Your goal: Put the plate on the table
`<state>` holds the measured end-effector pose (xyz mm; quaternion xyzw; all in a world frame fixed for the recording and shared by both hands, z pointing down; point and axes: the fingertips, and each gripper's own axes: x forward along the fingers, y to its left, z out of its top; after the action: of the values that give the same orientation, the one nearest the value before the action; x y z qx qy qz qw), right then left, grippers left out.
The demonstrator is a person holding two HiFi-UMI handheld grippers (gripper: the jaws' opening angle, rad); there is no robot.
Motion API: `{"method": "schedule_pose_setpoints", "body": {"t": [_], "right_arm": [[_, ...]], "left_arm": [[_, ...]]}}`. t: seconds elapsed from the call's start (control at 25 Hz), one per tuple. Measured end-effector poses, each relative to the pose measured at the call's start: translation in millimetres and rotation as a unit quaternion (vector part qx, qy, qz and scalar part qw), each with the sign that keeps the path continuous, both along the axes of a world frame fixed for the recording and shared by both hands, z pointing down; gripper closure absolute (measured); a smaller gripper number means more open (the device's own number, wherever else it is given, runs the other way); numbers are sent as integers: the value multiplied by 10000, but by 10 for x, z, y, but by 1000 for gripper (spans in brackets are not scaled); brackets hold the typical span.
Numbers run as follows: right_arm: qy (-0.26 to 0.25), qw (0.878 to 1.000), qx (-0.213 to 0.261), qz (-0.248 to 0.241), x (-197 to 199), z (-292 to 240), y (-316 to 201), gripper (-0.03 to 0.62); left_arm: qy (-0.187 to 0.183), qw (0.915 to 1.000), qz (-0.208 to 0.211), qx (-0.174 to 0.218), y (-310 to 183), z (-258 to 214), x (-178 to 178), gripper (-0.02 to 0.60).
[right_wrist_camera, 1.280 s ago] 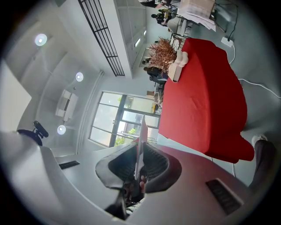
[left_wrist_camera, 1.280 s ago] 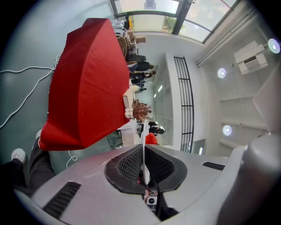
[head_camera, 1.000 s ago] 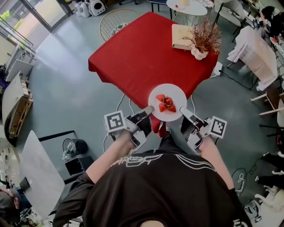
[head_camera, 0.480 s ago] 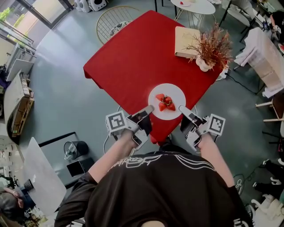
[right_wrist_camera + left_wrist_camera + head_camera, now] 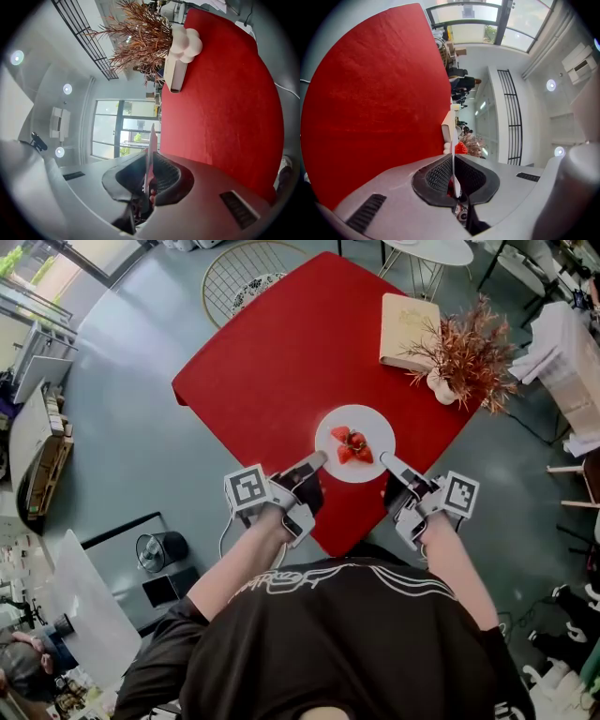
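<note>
A round white plate (image 5: pixel 375 454) with strawberries (image 5: pixel 352 445) on it is held level over the near corner of the red-clothed table (image 5: pixel 281 362). My left gripper (image 5: pixel 317 463) is shut on the plate's left rim, and my right gripper (image 5: pixel 386 462) is shut on its right rim. In the left gripper view the plate (image 5: pixel 453 154) shows edge-on, pinched between the pads, with a strawberry (image 5: pixel 461 148) beyond. The right gripper view shows the plate's rim (image 5: pixel 151 150) clamped edge-on between the pads. Whether the plate touches the cloth I cannot tell.
A dried-plant arrangement in a white vase (image 5: pixel 469 357) and a tan book (image 5: pixel 408 329) sit at the table's far right. A wire chair (image 5: pixel 246 279) stands behind the table. A dark fan (image 5: pixel 155 551) sits on the floor to the left.
The plate and both grippers have moved forward, from beyond the table's near corner to over the red cloth. Both grips stayed shut on the rim.
</note>
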<state>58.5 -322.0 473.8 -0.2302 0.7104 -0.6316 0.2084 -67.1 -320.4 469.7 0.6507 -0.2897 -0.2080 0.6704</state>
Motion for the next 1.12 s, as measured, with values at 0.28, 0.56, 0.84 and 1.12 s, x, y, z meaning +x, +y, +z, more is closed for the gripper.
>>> {"method": "schedule_pose_setpoints", "body": {"t": [0.28,0.56,0.84,1.12], "right_arm": [[242,9994,-234,-50,-2,372,-328,559],[395,9979,-511,-6,-3,663,-475,559],[594,9953,-753,112,-17,843,-526,559],[711,9925,-973,184,-44,949,-538,559]], "left_arm": [[-159,9997,-59,-188,-291,358,-27,565],[-161,9993,-139,-299,-435,614,-30,565],[-270,9971,-236,-665,-422,851,-58,565],[-391,9962,-248,-743,-442,934,-81,565]]}}
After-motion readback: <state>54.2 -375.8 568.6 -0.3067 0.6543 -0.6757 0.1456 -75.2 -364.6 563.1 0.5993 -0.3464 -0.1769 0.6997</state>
